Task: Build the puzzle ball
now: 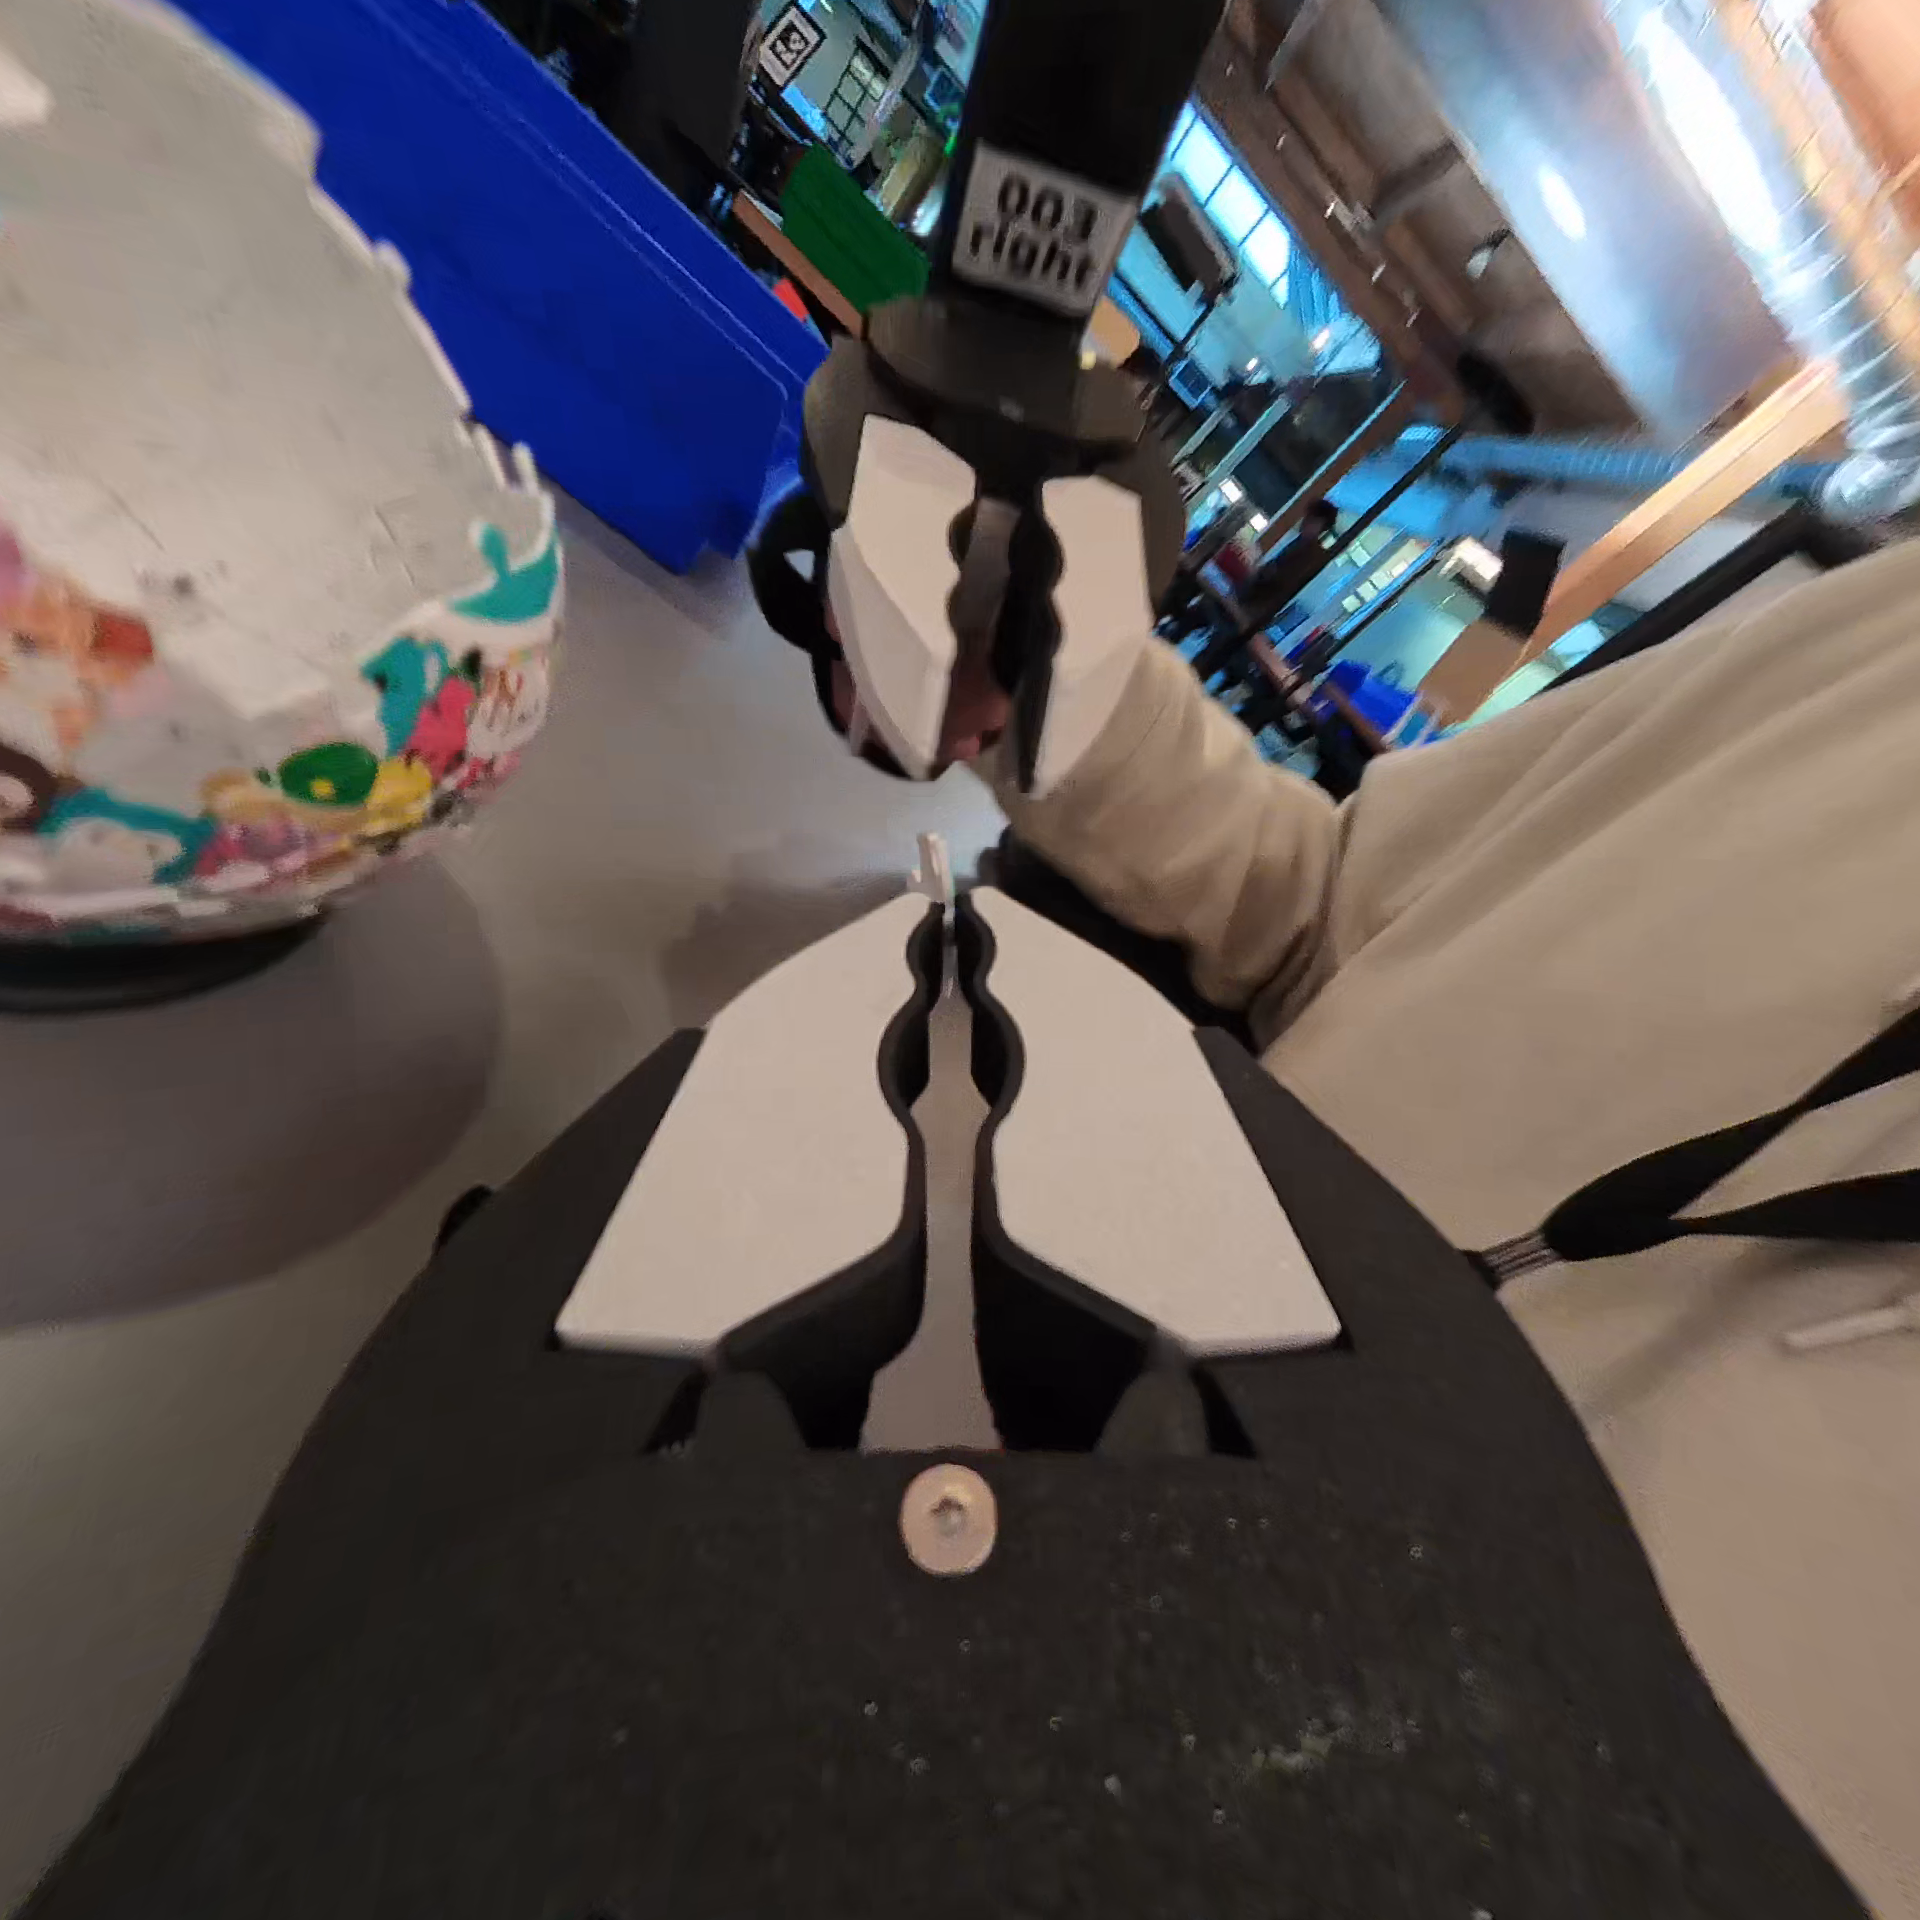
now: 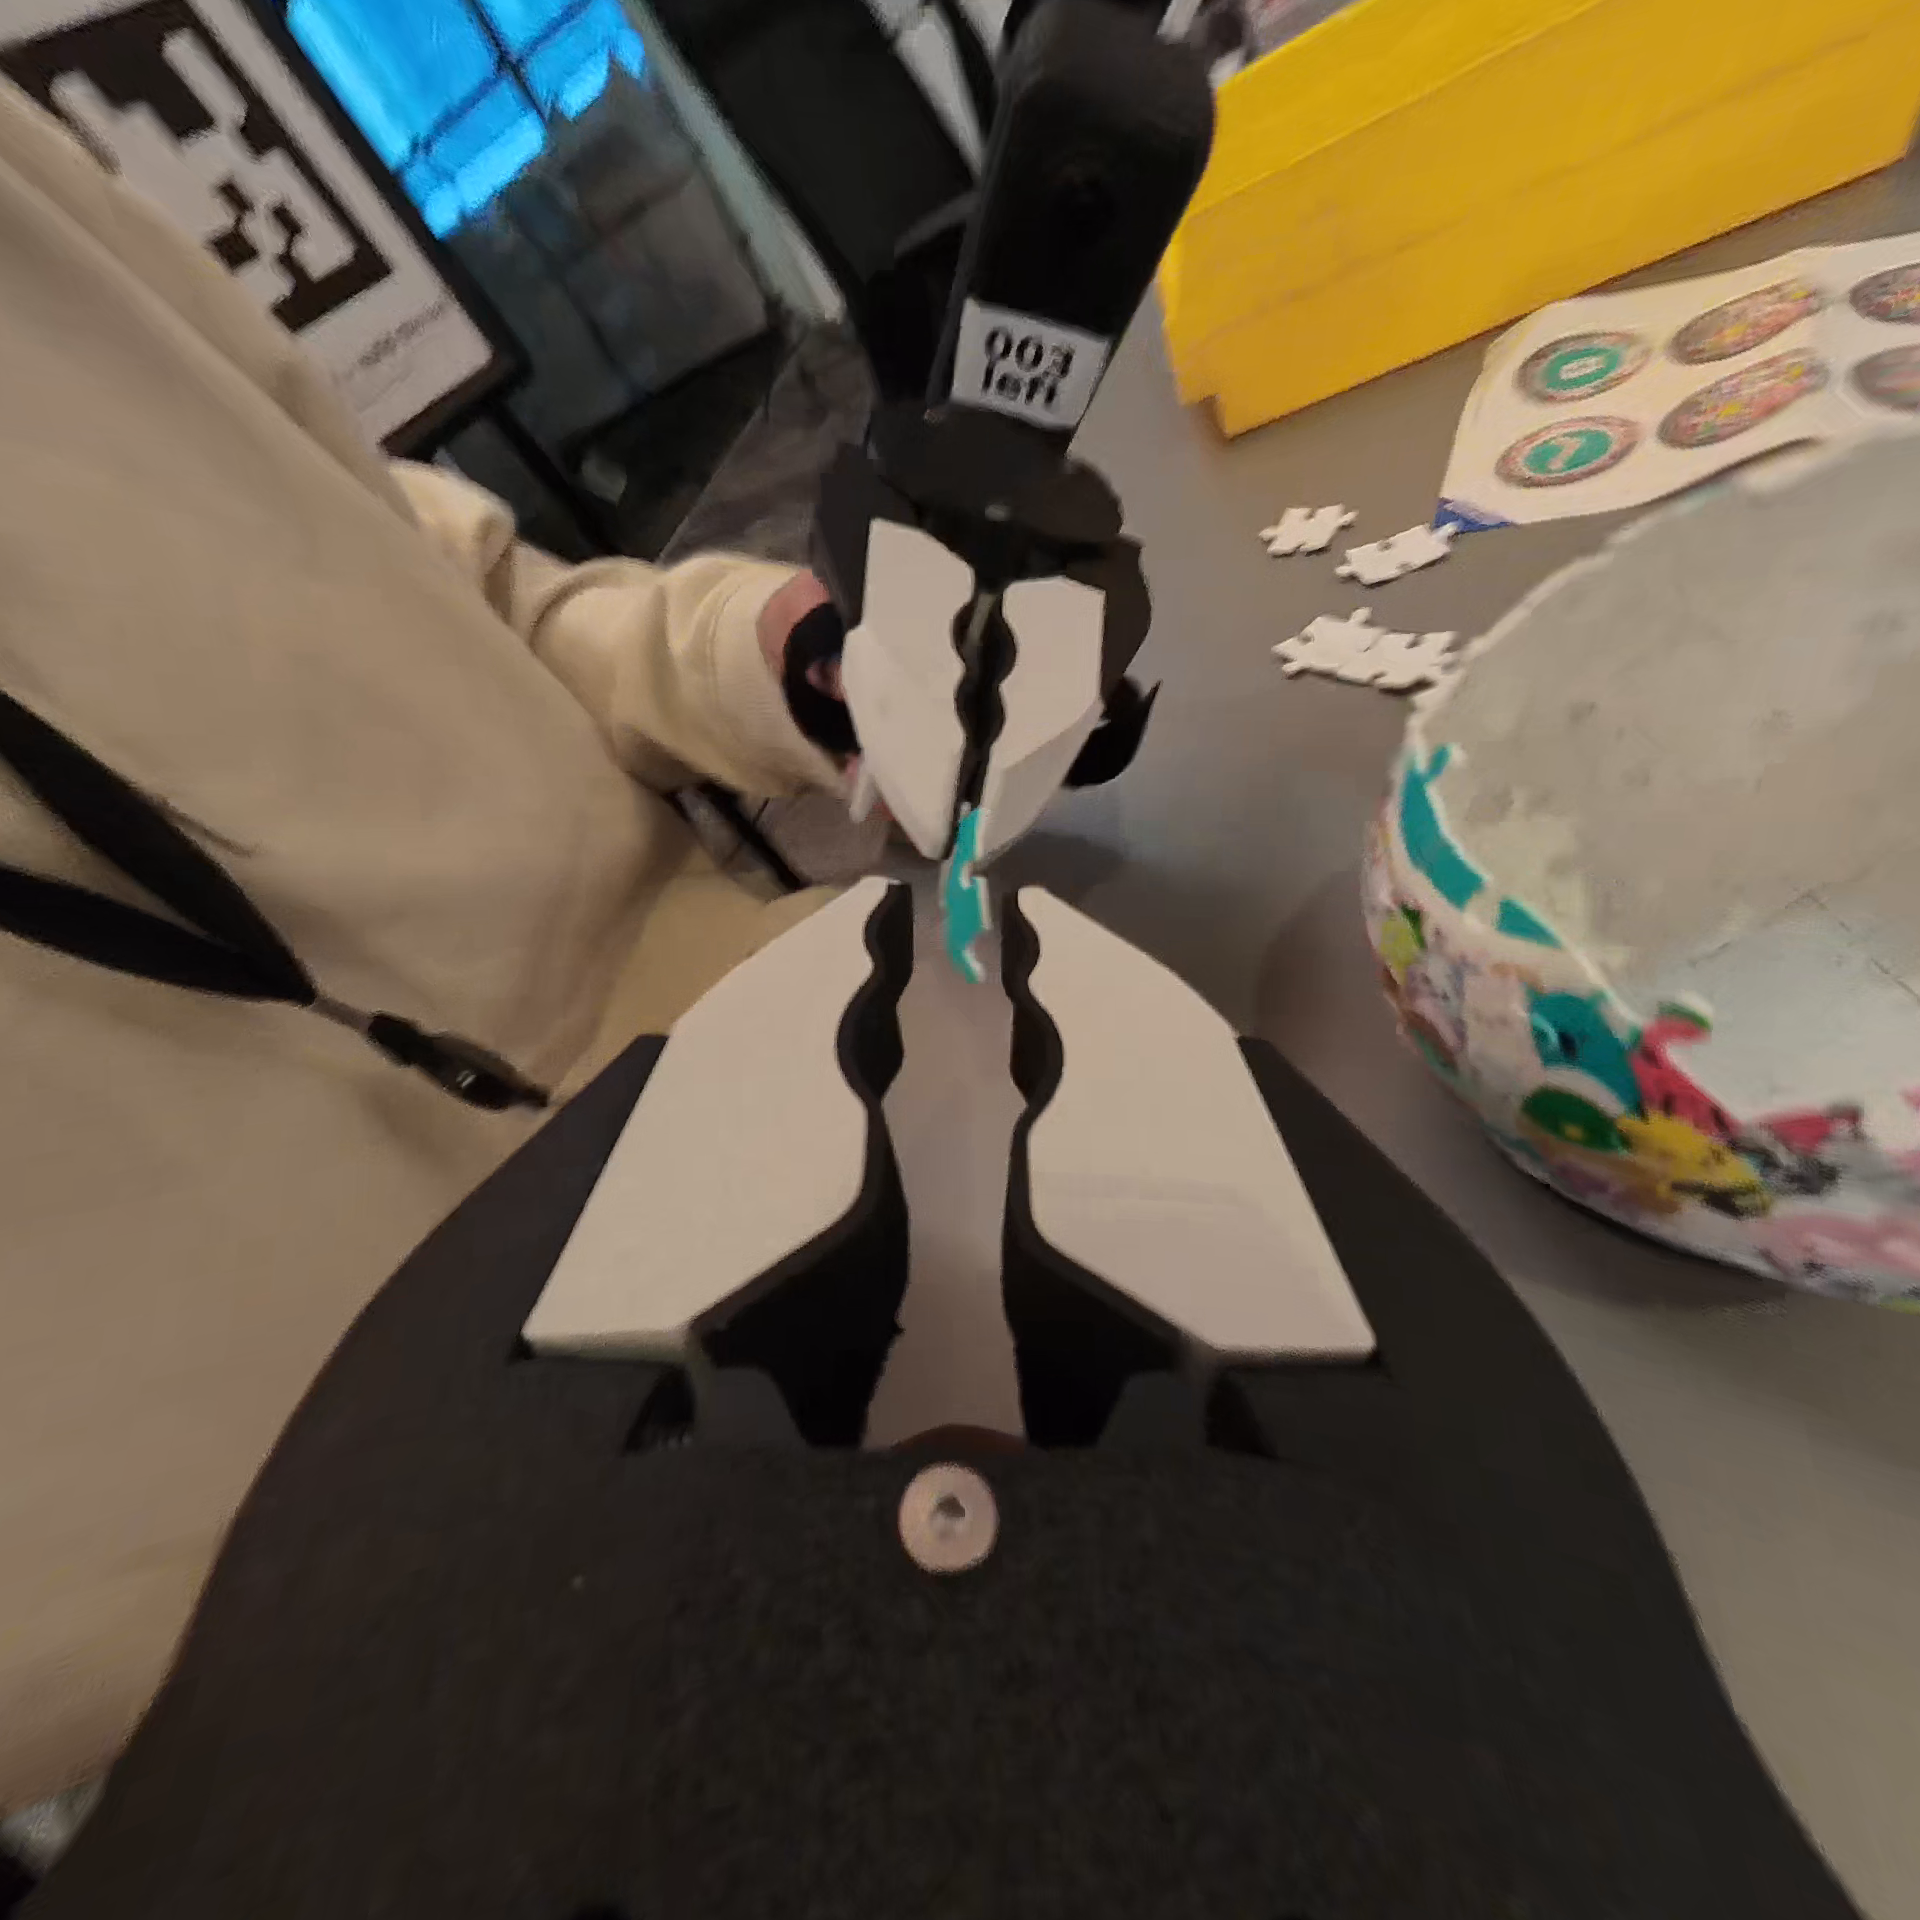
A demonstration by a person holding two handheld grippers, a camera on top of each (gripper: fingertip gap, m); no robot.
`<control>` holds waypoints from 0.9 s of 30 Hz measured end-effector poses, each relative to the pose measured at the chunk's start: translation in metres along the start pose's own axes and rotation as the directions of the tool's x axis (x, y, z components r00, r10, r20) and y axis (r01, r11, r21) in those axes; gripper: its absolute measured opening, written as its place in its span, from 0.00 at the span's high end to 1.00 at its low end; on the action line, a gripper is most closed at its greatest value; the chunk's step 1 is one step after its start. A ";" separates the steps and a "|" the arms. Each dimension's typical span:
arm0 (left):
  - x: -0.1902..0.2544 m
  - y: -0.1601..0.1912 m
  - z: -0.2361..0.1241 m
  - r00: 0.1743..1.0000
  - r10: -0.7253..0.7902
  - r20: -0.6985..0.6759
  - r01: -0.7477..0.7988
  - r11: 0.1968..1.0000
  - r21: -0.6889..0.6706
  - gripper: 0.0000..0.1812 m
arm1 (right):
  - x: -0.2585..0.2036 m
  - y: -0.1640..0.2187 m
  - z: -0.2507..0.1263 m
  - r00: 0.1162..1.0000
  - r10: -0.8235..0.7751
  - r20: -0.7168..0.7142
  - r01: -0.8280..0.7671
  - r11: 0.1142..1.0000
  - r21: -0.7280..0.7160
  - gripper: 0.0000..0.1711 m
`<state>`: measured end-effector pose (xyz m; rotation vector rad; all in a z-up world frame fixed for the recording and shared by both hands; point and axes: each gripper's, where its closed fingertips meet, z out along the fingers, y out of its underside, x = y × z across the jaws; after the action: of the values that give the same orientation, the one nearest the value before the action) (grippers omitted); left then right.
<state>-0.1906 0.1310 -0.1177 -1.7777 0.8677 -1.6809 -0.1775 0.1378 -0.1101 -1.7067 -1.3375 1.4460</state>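
The left claw [image 2: 961, 831] pinches a teal puzzle piece [image 2: 964, 902] at its tips. The right claw [image 2: 956, 904], slightly parted, flanks the piece. The half-built puzzle ball [image 2: 1662, 935] sits at three o'clock on the table [image 2: 1195, 831].

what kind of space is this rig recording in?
Probably a lab or workshop, not a home: a grey worktable with stacked blue bins and a yellow bin, a fiducial marker board, and exposed ceiling ducting over more benches.

puzzle ball [image 2: 1683, 935]: half-built, open-topped | teal piece [image 2: 964, 896]: pinched in left tool [image 2: 961, 821]
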 end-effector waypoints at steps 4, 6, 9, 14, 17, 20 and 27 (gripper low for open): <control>0.008 -0.006 0.000 0.986 0.164 0.025 -0.164 0.986 -0.022 0.99 | -0.017 -0.001 0.008 0.993 -0.078 0.086 0.099 0.957 -0.274 0.91; 0.012 -0.006 -0.001 0.976 0.214 0.028 -0.213 0.977 -0.024 0.99 | -0.016 -0.003 0.010 0.981 -0.174 0.085 0.193 0.914 -0.357 0.98; 0.016 -0.006 -0.007 0.969 0.245 0.043 -0.244 0.970 -0.022 0.99 | -0.011 -0.013 0.009 0.973 -0.220 0.070 0.229 0.887 -0.400 0.95; 0.024 -0.009 -0.011 0.961 0.273 0.045 -0.274 0.962 0.004 0.99 | -0.013 -0.008 0.012 0.970 -0.209 0.121 0.241 0.842 -0.482 0.92; 0.023 -0.009 -0.010 0.959 0.277 0.055 -0.277 0.961 0.001 0.99 | -0.016 -0.010 0.015 0.966 -0.221 0.136 0.259 0.841 -0.475 0.98; 0.020 -0.008 -0.008 0.966 0.249 0.065 -0.250 0.968 0.002 0.99 | -0.013 -0.008 0.014 0.974 -0.195 0.119 0.228 0.850 -0.475 0.98; -0.025 -0.015 -0.021 0.925 0.240 0.293 -0.242 0.970 -0.032 0.84 | 0.022 -0.028 -0.012 0.984 -0.177 0.011 0.155 0.833 -0.532 0.99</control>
<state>-0.2102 0.1608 -0.1204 -1.7786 0.9026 -1.2222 -0.1774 0.1703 -0.0912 -1.8688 -1.9443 0.9860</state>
